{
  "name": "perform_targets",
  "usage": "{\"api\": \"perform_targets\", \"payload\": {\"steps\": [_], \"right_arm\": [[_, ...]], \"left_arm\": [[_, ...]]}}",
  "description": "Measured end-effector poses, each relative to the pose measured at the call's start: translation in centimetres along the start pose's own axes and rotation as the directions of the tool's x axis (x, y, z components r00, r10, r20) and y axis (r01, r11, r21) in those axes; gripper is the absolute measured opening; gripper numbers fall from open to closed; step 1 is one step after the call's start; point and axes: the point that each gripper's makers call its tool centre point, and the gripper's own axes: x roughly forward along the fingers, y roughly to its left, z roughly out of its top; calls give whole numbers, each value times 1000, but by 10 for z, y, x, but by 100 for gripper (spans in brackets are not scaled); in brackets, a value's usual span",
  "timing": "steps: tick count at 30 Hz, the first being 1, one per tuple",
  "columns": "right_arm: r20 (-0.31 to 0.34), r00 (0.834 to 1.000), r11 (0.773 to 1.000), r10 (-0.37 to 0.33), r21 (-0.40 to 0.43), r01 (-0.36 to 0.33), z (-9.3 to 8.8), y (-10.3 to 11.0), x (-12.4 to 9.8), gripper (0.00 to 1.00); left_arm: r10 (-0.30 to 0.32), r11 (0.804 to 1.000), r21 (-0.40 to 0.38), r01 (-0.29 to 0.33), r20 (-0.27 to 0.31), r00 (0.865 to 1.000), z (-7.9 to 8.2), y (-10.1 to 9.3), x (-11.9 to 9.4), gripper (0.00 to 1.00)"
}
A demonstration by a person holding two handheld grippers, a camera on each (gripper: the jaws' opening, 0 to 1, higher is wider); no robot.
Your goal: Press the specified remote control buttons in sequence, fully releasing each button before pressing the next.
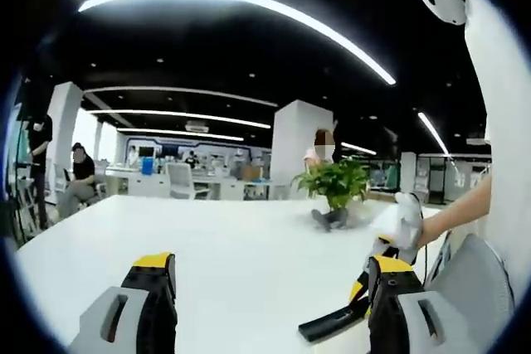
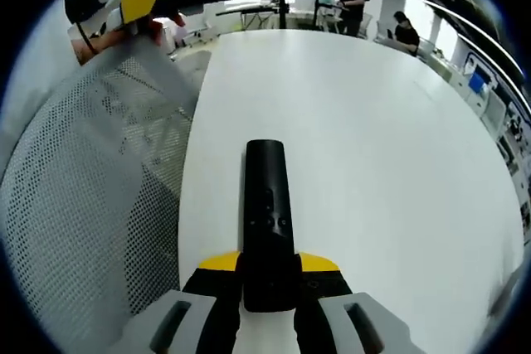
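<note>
**Remote control held between right fingers above the white desk**

In the right gripper view, a black remote control (image 2: 268,205) is seen at lower centre of the frame, its near end seated between the yellow-tipped fingers (image 2: 217,264) of the right gripper (image 2: 269,275), which are closed against its sides. The remote extends away from the camera towards the centre of the frame; small buttons are discernible on its upper face, but their markings cannot be read. The white desk (image 2: 373,138) occupies the centre and right of the frame. A grey mesh chair back (image 2: 91,172) is noted at the left.

In the left gripper view, the remote control (image 1: 332,322) is seen at lower right, with the right gripper (image 1: 375,269) at its far end, held by a gloved hand (image 1: 404,220). The left gripper (image 1: 265,288) is seen at the bottom of the frame with its fingers (image 1: 154,264) set wide apart, nothing between them. A potted green plant (image 1: 334,184) stands on the desk (image 1: 207,246) right of centre. Seated and standing persons are observed at the far left, in an office lit by long ceiling strips.
</note>
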Motion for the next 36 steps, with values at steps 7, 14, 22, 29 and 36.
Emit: {"api": "perform_targets", "payload": {"steps": [7,14,22,29,36], "right_arm": [[-19,1000,1000,-2,-12,2,2,-15,2,21],[-46,999,1000,0,-21,-1,5,-34,3,21],[-65,998,1000,8,-17,-9,8,-56,4,21],[-86,996,999,26,-25,-29,9,-73,4,21],[-112,993,998,35,-51,-41,11,-88,4,21]], "left_arm": [[5,1000,3,-5,12,1000,4,-1,-1,97],[1,1000,0,-1,6,1000,0,4,-4,97],[2,1000,-1,-2,6,1000,3,1,-1,97],[6,1000,-2,-6,5,1000,5,0,-1,96],[5,1000,-3,-5,-6,1000,3,-1,-1,95]]}}
